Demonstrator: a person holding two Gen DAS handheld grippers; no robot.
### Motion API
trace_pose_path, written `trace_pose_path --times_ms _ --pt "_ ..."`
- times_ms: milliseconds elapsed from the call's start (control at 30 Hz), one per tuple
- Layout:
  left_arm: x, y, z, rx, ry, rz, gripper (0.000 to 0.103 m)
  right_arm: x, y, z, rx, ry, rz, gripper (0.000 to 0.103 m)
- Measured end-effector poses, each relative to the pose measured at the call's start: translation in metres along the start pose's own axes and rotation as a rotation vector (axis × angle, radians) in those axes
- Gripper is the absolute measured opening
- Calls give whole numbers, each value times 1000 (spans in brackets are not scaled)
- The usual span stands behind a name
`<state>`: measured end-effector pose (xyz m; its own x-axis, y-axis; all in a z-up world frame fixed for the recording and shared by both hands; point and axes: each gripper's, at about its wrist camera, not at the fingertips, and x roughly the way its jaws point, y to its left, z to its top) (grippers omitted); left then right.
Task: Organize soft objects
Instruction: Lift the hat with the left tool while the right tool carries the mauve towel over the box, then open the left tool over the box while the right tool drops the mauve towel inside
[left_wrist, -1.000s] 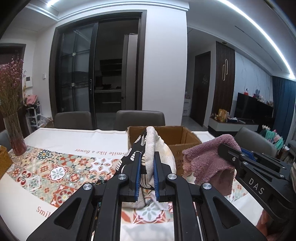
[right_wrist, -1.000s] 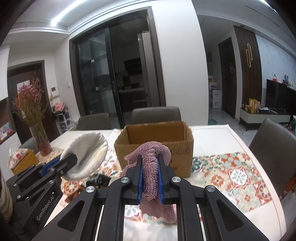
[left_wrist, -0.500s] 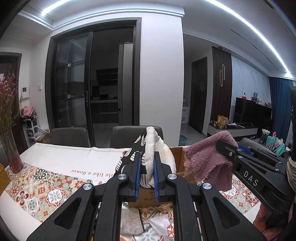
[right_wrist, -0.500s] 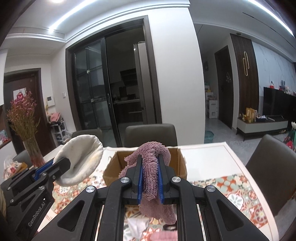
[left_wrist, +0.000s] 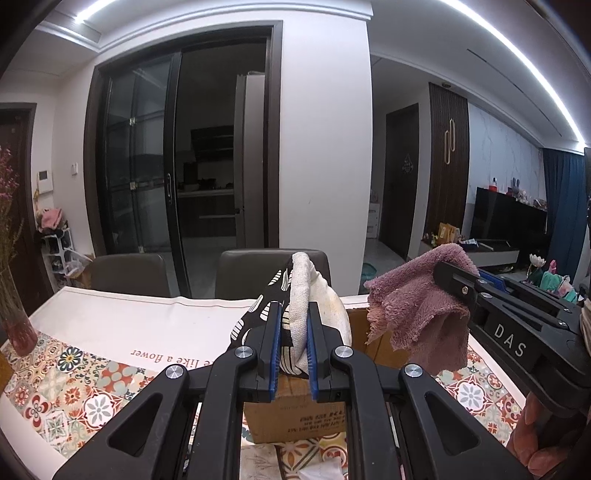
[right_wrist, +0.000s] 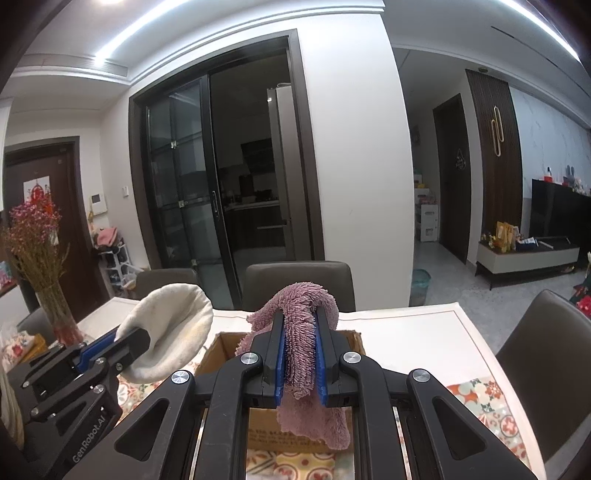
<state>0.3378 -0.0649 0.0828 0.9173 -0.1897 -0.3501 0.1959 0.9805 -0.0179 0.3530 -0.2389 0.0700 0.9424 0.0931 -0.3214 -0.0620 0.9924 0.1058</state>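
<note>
I have both grippers loaded and neither item is in the cardboard box (right_wrist: 221, 345) yet, so as I judge it the sorting is midway: two drops remain, plus whatever pale scraps lie on the patterned tablecloth (left_wrist: 92, 391) at the near foot of the box.

My left gripper (left_wrist: 291, 332) is clamped nearly closed on the oven mitt (left_wrist: 317, 295), cream on one face and black with white leaf marks on the other; it stands up between the blue pads at 12 o'clock. My right gripper (right_wrist: 299, 347) is pinched tight on the mauve fluffy cloth (right_wrist: 303, 306), which drapes over the pad tips and hangs down behind them. In the left view that cloth hangs at 3 o'clock over the box's right edge; in the right view the mitt sits at 9 o'clock, just left of the box's near-left corner.

Against a second ago, both hands have come forward and up: the box has slid lower in each view and now lies right under the fingertips, partly hidden, and the vase of dried flowers (right_wrist: 55, 306) has drifted outward. Grips are unchanged.
</note>
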Motion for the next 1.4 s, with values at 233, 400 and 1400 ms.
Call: trace_pose_path --times_ms 233,400,1400 --pt "42 -2 13 -3 63 -21 14 34 -4 9 -34 39 -14 14" --pt "75 1 19 2 129 -47 14 62 -6 12 -51 87 -20 14" --pt "154 -12 -6 27 397 -55 27 156 -33 -28 -60 446 -11 39"
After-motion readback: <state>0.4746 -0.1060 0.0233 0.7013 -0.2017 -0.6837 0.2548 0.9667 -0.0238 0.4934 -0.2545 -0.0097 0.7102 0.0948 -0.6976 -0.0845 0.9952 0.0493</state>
